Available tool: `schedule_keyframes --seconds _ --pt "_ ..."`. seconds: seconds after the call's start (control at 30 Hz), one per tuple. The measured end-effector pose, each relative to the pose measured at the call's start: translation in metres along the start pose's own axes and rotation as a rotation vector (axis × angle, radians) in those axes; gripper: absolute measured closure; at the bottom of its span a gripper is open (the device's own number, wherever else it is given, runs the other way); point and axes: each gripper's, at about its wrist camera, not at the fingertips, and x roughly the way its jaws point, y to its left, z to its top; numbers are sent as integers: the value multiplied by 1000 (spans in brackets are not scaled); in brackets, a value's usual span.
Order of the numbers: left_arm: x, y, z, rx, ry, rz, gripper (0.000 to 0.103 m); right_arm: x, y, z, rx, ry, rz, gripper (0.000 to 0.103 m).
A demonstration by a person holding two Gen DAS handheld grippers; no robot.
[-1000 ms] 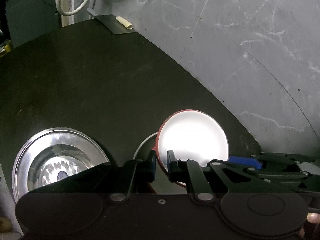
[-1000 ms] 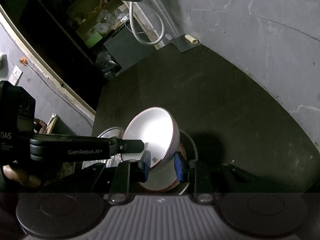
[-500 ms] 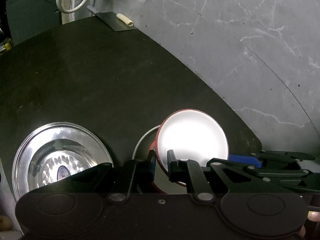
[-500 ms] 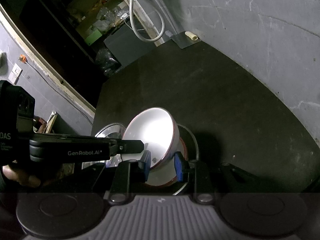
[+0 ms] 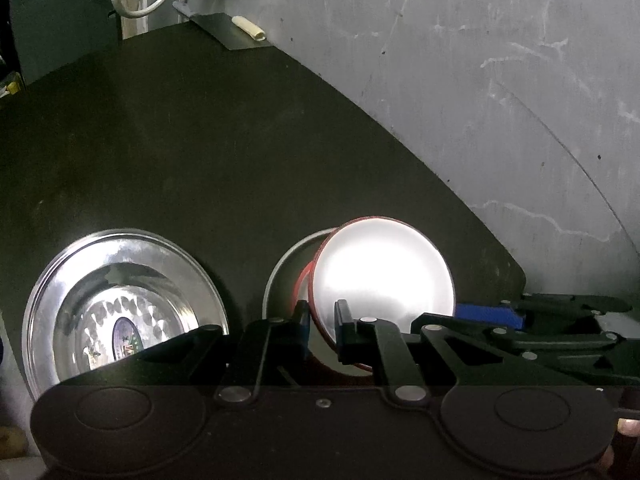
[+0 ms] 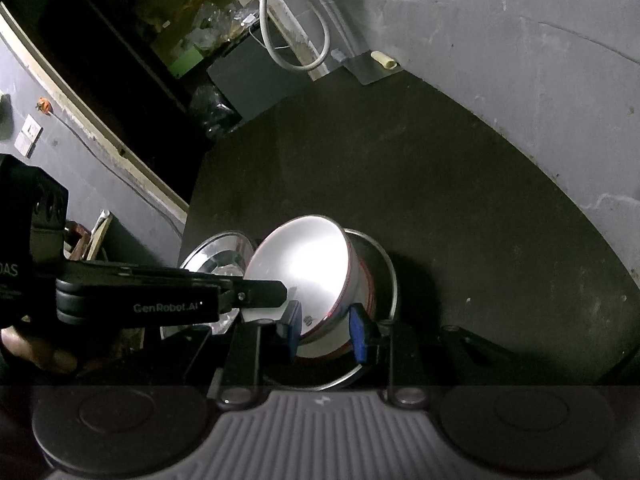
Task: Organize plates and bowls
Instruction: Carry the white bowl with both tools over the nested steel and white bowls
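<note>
Bowl (image 5: pixel 384 280), red-rimmed and tilted, sat pinched at its near rim by the left tongs (image 5: pixel 322 330). The right tongs (image 6: pixel 325 334) gripped its opposite wall, directly above the steel pan (image 6: pixel 384 280) beneath.

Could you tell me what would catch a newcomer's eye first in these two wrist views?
The brightly lit white bowl with a red rim stands out: it is tilted up over a metal plate near the front of the dark table, with the left tongs clamped on its rim. The right tongs straddle its lower side. Left of it lies a shiny steel plate, mirror-bright.
</note>
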Motion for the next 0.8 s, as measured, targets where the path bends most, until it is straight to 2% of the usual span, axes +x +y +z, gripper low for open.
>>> schedule_keyframes --seconds 0.8 --pt "6 -3 -2 35 40 4 88 2 2 -2 -26 58 -31 73"
